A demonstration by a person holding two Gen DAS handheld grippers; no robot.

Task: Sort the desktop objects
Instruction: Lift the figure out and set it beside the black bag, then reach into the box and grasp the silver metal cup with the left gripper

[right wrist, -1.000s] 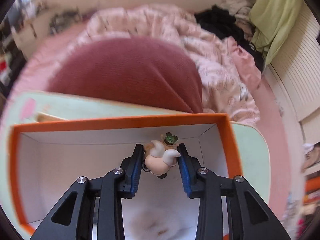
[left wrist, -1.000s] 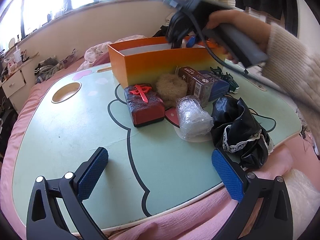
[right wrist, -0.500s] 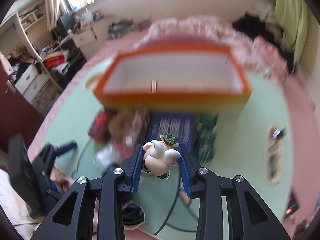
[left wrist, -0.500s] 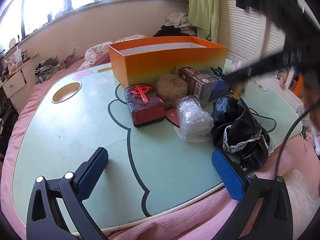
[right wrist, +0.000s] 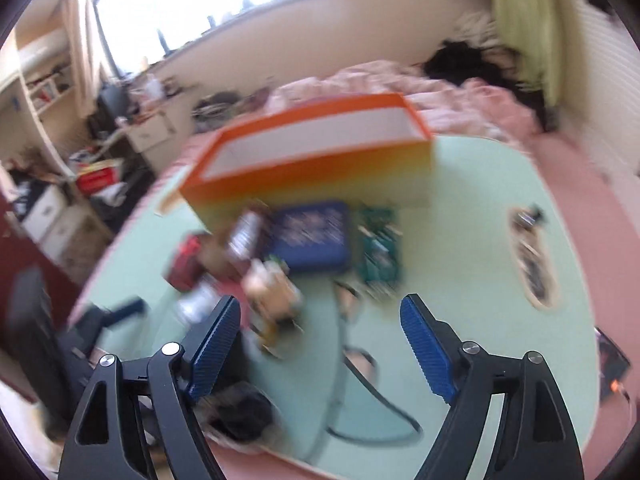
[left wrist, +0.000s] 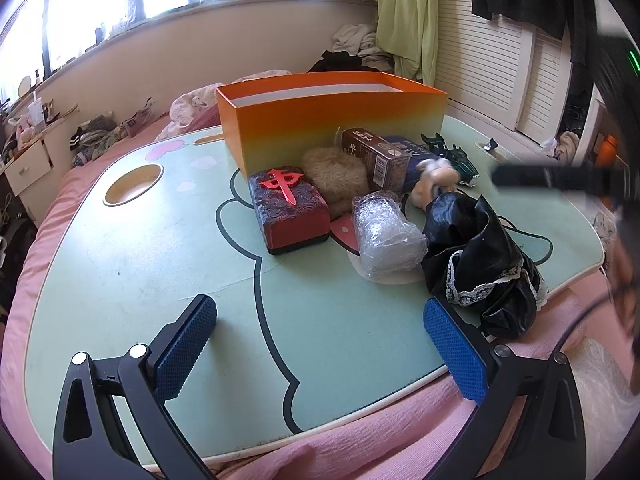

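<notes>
An orange box (left wrist: 332,120) stands at the back of the mint-green table (left wrist: 120,264). In front of it lie a red mahjong-tile block (left wrist: 290,208), a tan fluffy ball (left wrist: 336,180), a brown carton (left wrist: 376,156), a bubble-wrapped roll (left wrist: 384,236) and black lace cloth (left wrist: 480,256). A small cream figurine (left wrist: 434,184) shows blurred beside the black cloth, also in the right wrist view (right wrist: 272,292). My left gripper (left wrist: 320,340) is open and empty over the table's near edge. My right gripper (right wrist: 320,336) is open and empty above the table; the view is blurred.
A blue case (right wrist: 312,236) and green hair clips (right wrist: 378,248) lie before the orange box (right wrist: 312,164). A black cable (right wrist: 372,392) runs across the near table. A round cup recess (left wrist: 134,184) is at the far left. Pink bedding (left wrist: 360,440) surrounds the table.
My right gripper carried the figurine from over the orange box back toward the near side, then opened. The figurine left its jaws and is now by the black cloth. The left gripper stayed still.
</notes>
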